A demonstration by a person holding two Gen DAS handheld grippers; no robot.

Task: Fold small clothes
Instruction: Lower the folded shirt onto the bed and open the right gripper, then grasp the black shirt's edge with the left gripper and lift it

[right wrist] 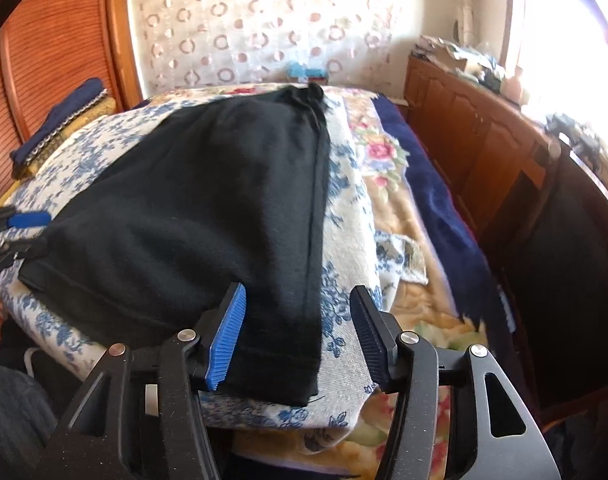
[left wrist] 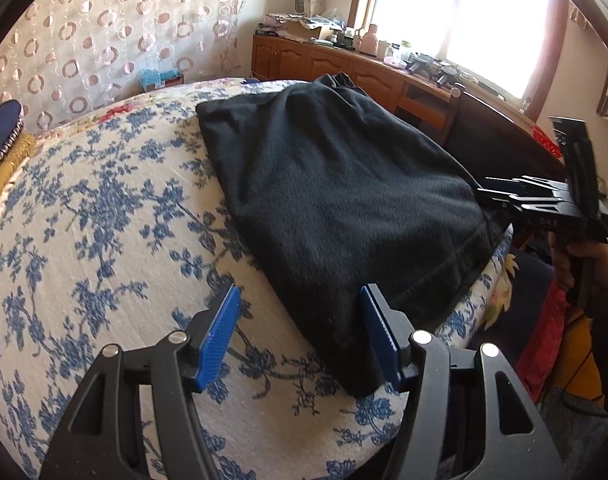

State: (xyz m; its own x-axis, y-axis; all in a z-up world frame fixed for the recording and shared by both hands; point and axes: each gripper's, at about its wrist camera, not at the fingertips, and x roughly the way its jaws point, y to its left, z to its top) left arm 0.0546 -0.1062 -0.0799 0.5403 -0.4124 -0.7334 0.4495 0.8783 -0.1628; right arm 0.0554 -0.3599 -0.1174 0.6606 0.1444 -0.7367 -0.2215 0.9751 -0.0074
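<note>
Meanwhile, a black garment [left wrist: 344,208] lay folded on a blue-flowered cloth [left wrist: 103,208] spread over the bed. The left gripper [left wrist: 299,336] hovered at the garment's near corner, blue pads [left wrist: 219,336] apart and gripping nothing. The right gripper [right wrist: 297,336] stood over the opposite corner, jaws apart, with the garment's edge between the pads but not pinched. A wooden cabinet [right wrist: 464,120] ran along the window side.

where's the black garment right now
The black knit garment lies flat on the blue-and-white floral cloth, centre in both wrist views, its near corners between the open left gripper and right gripper.
</note>
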